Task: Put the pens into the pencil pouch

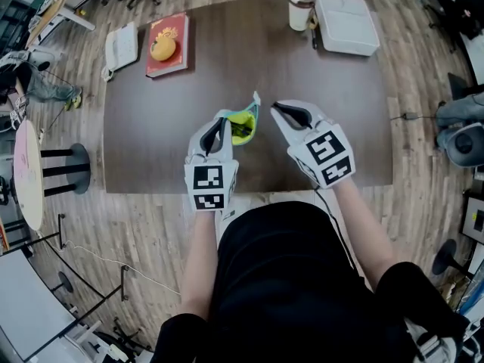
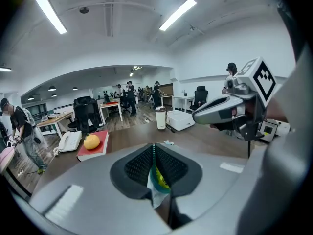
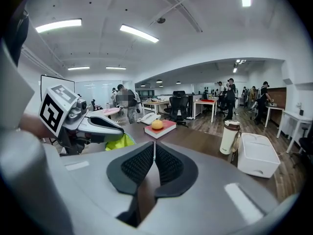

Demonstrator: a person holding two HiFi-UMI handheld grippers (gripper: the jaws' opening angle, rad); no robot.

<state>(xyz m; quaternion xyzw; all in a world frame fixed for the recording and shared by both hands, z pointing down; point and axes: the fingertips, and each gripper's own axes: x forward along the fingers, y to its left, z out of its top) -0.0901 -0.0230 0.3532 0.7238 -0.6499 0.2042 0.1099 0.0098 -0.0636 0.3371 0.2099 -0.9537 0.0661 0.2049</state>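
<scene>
The dark brown desk (image 1: 249,59) carries at its far edge a white box (image 1: 346,23) on the right with a cup (image 1: 300,7) just beside it, and on the left a red book (image 1: 168,45) with a white telephone (image 1: 121,48) near it. Over the near middle of the desk, the left gripper (image 1: 221,123) has its fingers closed on the rim of the pencil pouch (image 1: 243,125), whose mouth is open and shows a yellow-green inside. The right gripper (image 1: 280,109), just right of the pouch, has its fingers pressed together with nothing between them, and an orange fruit (image 1: 163,48) lies on the book.
</scene>
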